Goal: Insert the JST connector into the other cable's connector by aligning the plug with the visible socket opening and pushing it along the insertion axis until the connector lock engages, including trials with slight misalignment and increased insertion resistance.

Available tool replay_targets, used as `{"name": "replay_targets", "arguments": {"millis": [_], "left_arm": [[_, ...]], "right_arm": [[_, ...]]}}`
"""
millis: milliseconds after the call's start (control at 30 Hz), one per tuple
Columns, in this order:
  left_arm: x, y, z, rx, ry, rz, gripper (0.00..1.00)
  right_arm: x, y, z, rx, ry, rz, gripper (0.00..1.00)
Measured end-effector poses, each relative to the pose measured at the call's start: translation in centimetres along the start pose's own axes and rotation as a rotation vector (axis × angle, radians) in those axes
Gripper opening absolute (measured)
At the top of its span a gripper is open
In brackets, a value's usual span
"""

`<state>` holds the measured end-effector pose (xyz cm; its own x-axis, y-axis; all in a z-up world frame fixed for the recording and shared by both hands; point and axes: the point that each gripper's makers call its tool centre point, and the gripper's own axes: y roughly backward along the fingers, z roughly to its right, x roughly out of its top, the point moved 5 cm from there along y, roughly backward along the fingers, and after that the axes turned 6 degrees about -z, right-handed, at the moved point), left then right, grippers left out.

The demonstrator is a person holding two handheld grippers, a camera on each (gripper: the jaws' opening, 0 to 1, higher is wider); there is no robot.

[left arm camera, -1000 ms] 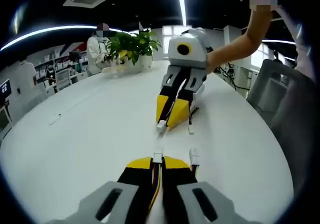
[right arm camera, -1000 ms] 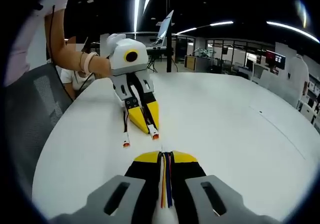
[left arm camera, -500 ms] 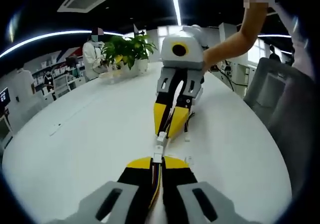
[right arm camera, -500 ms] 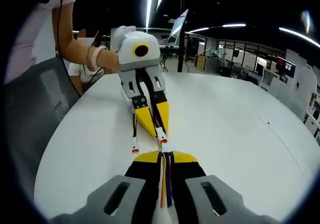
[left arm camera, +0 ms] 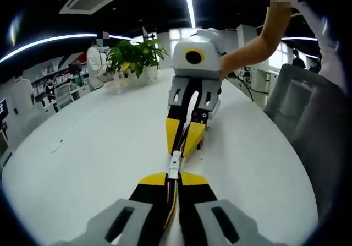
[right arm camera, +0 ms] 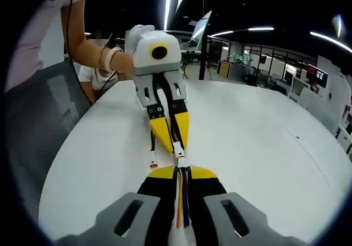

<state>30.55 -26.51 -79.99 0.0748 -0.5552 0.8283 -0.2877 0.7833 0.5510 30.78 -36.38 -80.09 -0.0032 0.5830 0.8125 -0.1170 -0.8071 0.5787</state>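
In the left gripper view my left gripper (left arm camera: 173, 176) is shut on a cable with coloured wires, and its white JST connector (left arm camera: 174, 171) sticks out past the yellow tips. My right gripper (left arm camera: 184, 141) comes in from above, shut on the other cable, whose white connector (left arm camera: 175, 159) meets mine end to end just above the table. In the right gripper view my right gripper (right arm camera: 181, 171) clamps red, yellow and blue wires. There the left gripper (right arm camera: 171, 137) holds its white connector (right arm camera: 179, 149) tip to tip with mine. Whether the lock is engaged cannot be told.
The large white table (left arm camera: 93, 147) lies below both grippers. A loose second connector end (right arm camera: 153, 160) rests on it beside the left gripper. A potted plant (left arm camera: 135, 50) stands at the far edge. Grey chairs (left arm camera: 294, 100) (right arm camera: 38, 125) stand beside the table.
The two grippers have come together. The connectors, a clear gap apart a second ago, now touch end to end. Both stay shut on their cables.
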Motion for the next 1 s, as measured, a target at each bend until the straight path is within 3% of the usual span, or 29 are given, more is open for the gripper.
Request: {"name": "replay_targets", "arguments": {"millis": [600, 833, 1000], "left_arm": [[0.6, 0.5, 0.4, -0.055, -0.039, 0.056, 0.00], [1.0, 1.0, 0.7, -0.098, -0.006, 0.103, 0.00], [1.0, 0.9, 0.5, -0.087, -0.027, 0.093, 0.00]], "right_arm": [[0.8, 0.8, -0.9, 0.047, 0.023, 0.029, 0.04], [1.6, 0.9, -1.7, 0.087, 0.036, 0.052, 0.04], [1.7, 0.9, -1.6, 0.086, 0.044, 0.042, 0.04]]}}
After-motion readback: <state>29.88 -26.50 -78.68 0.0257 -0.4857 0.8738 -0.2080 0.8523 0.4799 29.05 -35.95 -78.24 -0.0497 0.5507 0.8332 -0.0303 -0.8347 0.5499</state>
